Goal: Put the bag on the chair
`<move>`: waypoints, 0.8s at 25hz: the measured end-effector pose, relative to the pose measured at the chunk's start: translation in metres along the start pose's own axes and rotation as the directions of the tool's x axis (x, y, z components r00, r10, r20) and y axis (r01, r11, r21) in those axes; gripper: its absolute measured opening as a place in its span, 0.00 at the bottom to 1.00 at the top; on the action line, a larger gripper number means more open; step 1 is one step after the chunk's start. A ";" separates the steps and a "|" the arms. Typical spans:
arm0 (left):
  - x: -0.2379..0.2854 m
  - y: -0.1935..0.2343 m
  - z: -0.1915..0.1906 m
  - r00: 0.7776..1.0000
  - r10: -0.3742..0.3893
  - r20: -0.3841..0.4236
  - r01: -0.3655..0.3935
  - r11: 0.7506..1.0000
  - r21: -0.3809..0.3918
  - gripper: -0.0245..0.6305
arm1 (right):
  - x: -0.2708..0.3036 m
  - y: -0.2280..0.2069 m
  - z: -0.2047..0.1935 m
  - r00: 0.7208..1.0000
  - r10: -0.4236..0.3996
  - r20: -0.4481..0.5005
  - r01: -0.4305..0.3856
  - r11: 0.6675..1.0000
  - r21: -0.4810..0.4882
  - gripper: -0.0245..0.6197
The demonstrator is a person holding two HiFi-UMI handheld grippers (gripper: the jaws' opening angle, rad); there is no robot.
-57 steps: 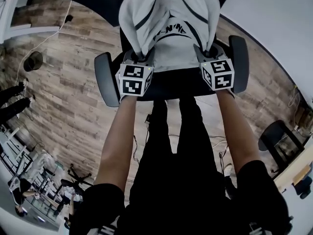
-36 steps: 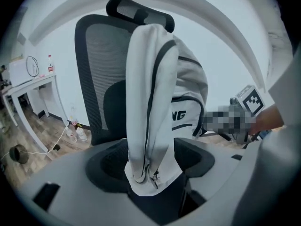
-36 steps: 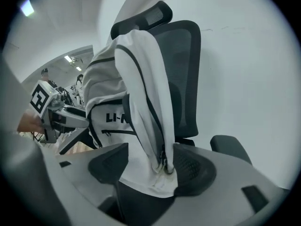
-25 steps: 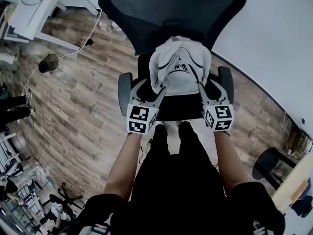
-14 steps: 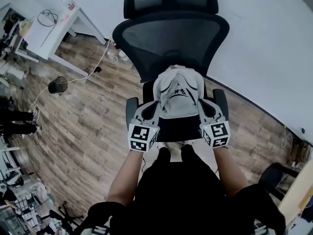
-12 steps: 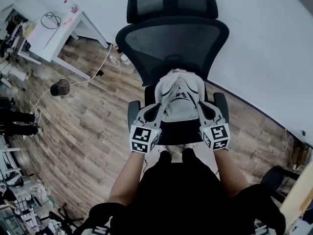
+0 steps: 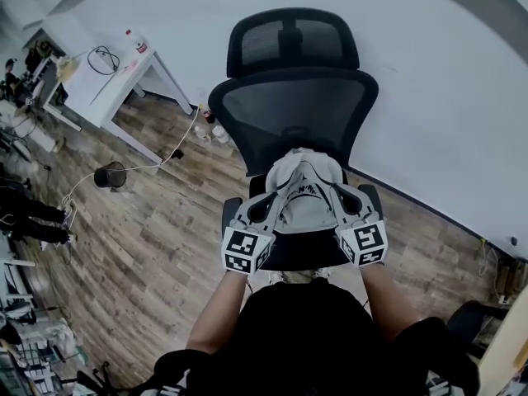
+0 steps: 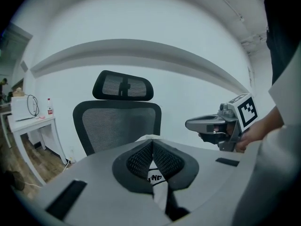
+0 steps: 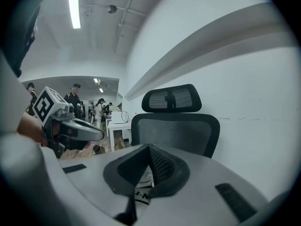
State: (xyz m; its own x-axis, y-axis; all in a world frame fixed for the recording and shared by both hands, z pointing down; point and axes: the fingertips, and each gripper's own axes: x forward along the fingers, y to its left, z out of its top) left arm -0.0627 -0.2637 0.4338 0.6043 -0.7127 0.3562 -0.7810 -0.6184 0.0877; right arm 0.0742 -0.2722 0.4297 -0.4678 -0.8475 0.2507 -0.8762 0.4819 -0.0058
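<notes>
The white fabric bag with dark lettering sits on the seat of the black mesh office chair, against its backrest. The left gripper and right gripper flank it closely, each with fingers pressed together on nothing; the bag shows just beyond their tips

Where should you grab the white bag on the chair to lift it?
Pinch the bag by its top edge, coming from the front and above. It stands on the chair seat with the backrest behind it, so that side is blocked, and its soft cloth should bunch easily between jaws.
</notes>
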 end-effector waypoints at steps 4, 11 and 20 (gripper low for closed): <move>-0.002 0.011 0.007 0.999 0.039 0.005 -0.039 0.999 -0.010 0.07 | -0.001 0.004 0.015 1.000 0.004 0.014 -0.004 1.000 -0.018 0.07; -0.002 0.015 0.006 0.996 0.083 0.018 -0.083 0.997 -0.005 0.07 | 0.003 0.002 0.017 1.000 -0.006 0.024 0.007 1.000 -0.015 0.07; -0.005 -0.001 0.006 0.998 0.055 0.026 -0.054 0.998 -0.006 0.07 | -0.007 0.001 0.012 1.000 -0.012 0.025 0.012 1.000 -0.012 0.07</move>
State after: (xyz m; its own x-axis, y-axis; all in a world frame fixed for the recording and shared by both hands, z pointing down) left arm -0.0638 -0.2613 0.4261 0.5646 -0.7536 0.3366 -0.8137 -0.5765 0.0742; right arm 0.0753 -0.2689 0.4165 -0.4604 -0.8584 0.2263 -0.8803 0.4744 0.0087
